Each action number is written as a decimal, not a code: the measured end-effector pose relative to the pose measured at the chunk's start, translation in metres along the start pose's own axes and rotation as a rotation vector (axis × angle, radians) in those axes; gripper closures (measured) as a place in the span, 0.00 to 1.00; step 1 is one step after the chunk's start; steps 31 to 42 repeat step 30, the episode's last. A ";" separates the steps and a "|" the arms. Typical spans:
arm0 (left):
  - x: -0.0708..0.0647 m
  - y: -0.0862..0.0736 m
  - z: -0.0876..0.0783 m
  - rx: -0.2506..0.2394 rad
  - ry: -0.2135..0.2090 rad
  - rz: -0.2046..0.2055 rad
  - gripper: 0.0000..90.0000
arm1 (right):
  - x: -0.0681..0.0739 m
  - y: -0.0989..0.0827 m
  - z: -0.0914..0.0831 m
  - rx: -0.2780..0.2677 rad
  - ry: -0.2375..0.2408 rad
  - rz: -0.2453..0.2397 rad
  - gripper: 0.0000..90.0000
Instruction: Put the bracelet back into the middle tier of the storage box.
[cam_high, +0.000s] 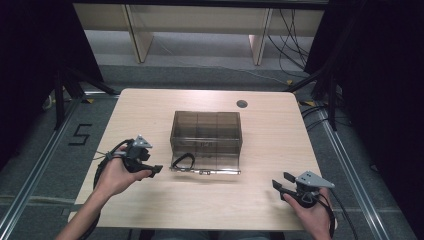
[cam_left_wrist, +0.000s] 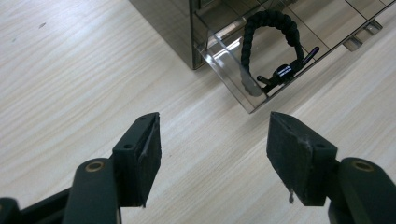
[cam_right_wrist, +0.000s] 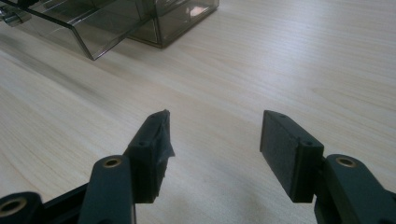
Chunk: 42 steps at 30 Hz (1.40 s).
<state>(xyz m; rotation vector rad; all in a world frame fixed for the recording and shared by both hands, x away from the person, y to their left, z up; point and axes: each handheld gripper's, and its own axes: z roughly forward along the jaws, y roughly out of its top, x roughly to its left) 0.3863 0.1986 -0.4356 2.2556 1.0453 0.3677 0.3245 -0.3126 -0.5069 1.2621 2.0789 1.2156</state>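
A smoky see-through box (cam_high: 206, 131) with several compartments stands at the table's middle. Its lid (cam_high: 215, 165) lies folded flat toward me. A black braided bracelet (cam_high: 183, 161) rests on the lid's left end. My left gripper (cam_high: 156, 170) hovers just left of the lid, open, nothing between its fingers. In the left gripper view the bracelet (cam_left_wrist: 271, 16) lies on the lid (cam_left_wrist: 224, 60) beyond the open left gripper (cam_left_wrist: 215, 140), beside the box wall (cam_left_wrist: 168, 23). My right gripper (cam_high: 281, 180) rests open near the front right edge. In its own view the right gripper (cam_right_wrist: 215, 140) faces bare wood, the box (cam_right_wrist: 182, 18) far off.
The wooden table (cam_high: 270, 145) has a round cable hole (cam_high: 242, 104) at its back right. Dark curtains flank both sides, and pale shelf legs (cam_high: 140, 35) stand on the floor behind. A black "5" mark (cam_high: 80, 134) is on the floor at left.
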 end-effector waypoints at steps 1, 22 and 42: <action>0.002 -0.003 -0.001 -0.002 0.011 0.015 0.39 | -0.003 0.000 0.001 -0.011 0.002 -0.032 0.49; -0.001 -0.092 0.008 -0.301 0.104 -0.130 0.38 | 0.000 0.001 0.000 -0.018 0.004 -0.007 0.49; -0.004 -0.100 0.013 -0.415 0.106 -0.098 0.39 | -0.001 0.002 0.003 -0.031 0.009 -0.030 0.49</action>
